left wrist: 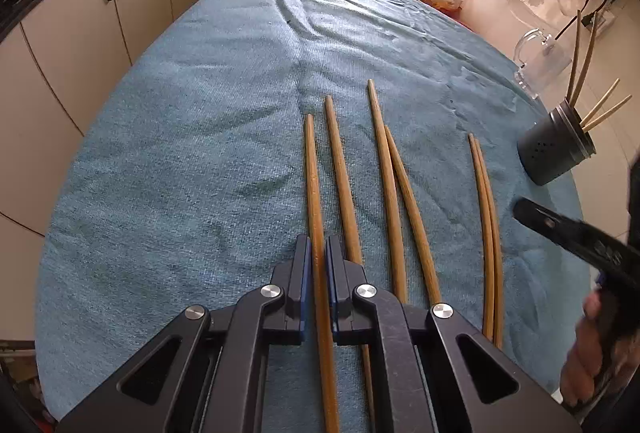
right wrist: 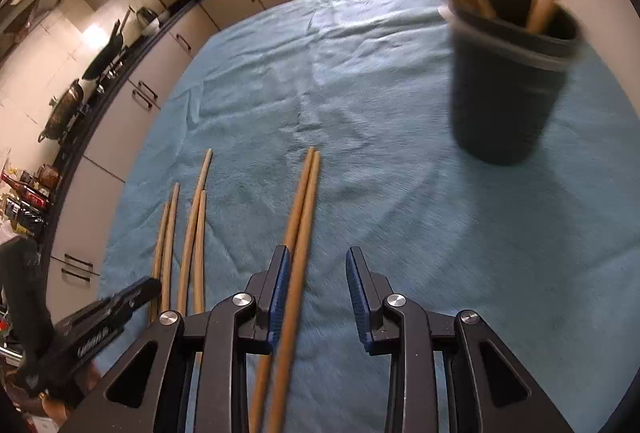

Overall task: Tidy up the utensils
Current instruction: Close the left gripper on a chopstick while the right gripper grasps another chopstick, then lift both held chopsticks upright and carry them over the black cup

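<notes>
On the blue cloth [left wrist: 180, 153], the left gripper [left wrist: 318, 253] clamps the leftmost chopstick [left wrist: 312, 173]. The right gripper [right wrist: 318, 273] stands parted around a chopstick pair [right wrist: 304, 201], unpinched; dark holder [right wrist: 504, 93] at two o'clock.

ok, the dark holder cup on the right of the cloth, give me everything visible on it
The dark grey cylindrical utensil cup looks matte, maybe plastic or metal, with small holes in its side wall and a paler band under the rim. It stands upright on the blue towel-like cloth near its right edge, just in front of a clear glass mug. Several tan wooden chopsticks stand in it, leaning on the rim. Neither gripper touches it. The right wrist view shows it blurred.
</notes>
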The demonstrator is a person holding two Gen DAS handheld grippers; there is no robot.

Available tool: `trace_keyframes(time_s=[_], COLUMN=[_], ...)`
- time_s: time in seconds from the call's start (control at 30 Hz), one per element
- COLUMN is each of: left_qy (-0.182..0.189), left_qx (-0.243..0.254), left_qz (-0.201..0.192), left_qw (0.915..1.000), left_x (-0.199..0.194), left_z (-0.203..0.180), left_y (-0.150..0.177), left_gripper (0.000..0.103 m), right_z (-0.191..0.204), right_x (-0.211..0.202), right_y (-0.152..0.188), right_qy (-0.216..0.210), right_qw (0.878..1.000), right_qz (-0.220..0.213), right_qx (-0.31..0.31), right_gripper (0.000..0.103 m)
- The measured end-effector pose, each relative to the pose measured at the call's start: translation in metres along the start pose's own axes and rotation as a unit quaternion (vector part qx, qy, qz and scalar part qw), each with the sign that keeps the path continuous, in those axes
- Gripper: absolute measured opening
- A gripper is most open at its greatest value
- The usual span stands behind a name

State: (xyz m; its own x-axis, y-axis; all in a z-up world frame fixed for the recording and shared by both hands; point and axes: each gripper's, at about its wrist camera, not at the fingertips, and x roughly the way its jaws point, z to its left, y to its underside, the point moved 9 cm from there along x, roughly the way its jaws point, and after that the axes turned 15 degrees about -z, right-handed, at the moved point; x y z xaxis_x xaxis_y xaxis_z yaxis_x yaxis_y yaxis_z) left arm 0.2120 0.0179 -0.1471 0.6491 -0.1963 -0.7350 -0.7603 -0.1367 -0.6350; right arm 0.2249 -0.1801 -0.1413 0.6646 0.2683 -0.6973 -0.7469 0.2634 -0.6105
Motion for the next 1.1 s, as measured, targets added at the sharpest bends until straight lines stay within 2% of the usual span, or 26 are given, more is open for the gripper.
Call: trace_keyframes(time_s=[0.07, 0.13, 0.33, 0.57, 0.6, 0.63, 0.8, 0.93, 1.1], left_qy=[0.004, 0.008, 0.007, 0.002, 0.0, -0.001, 0.011, 0.028, 0.042], left_qx=[-0.002, -0.002, 0.001, -0.002, -0.002, -0.001, -0.003, 0.004, 0.008], left_qz=[0.001, 0.001, 0.002, 0.018, 0.019, 0.019, 0.006, -0.031, -0.085], left_qw=[1.0, 1.0, 1.0, 0.9998, 0.9998, 0.9998, 0.9999, 0.9991, 0.9955], left_x=[0.0, 0.0, 0.0, 0.01, 0.012, 0.013, 0.015, -0.002, -0.04], left_z=[0.001, 0.001, 0.001, -0.001, -0.001, -0.002, -0.006, -0.013, -0.024], left_y=[0.0, 0.0, -0.001, -0.011, -0.013, -0.014, -0.022, -0.032, -0.051], left_gripper=[0.008, 0.008, 0.008, 0.008, 0.008, 0.008, 0.007, 0.007, 0.007], right_z=[0.001, 0.001, 0.008, 0.014, 0.014, 0.015, 0.012, 0.02, 0.035], right_x=[0.012, 0.02, 0.023, 0.035, 0.037, 0.039, 0.037, 0.006, -0.046], right_y=[0.0, 0.002, 0.005, -0.004, -0.006, -0.008, -0.014, -0.026, -0.043], right_qy=[0.012, 0.028, 0.052, 0.114, 0.121, 0.123, 0.104, 0.053, 0.007], right_qw=[1.0, 0.999, 0.997, 0.986, 0.984, 0.983, 0.988, 0.995, 0.992], right_qz=[0.016, 0.029, 0.04, 0.048, 0.049, 0.049, 0.041, -0.017, -0.101], right_qx=[0.001, -0.008, -0.04, -0.113, -0.121, -0.128, -0.104, -0.078, -0.081], right_gripper=[0.026, 0.018, 0.018, 0.018, 0.018, 0.012, 0.007, 0.007, 0.007])
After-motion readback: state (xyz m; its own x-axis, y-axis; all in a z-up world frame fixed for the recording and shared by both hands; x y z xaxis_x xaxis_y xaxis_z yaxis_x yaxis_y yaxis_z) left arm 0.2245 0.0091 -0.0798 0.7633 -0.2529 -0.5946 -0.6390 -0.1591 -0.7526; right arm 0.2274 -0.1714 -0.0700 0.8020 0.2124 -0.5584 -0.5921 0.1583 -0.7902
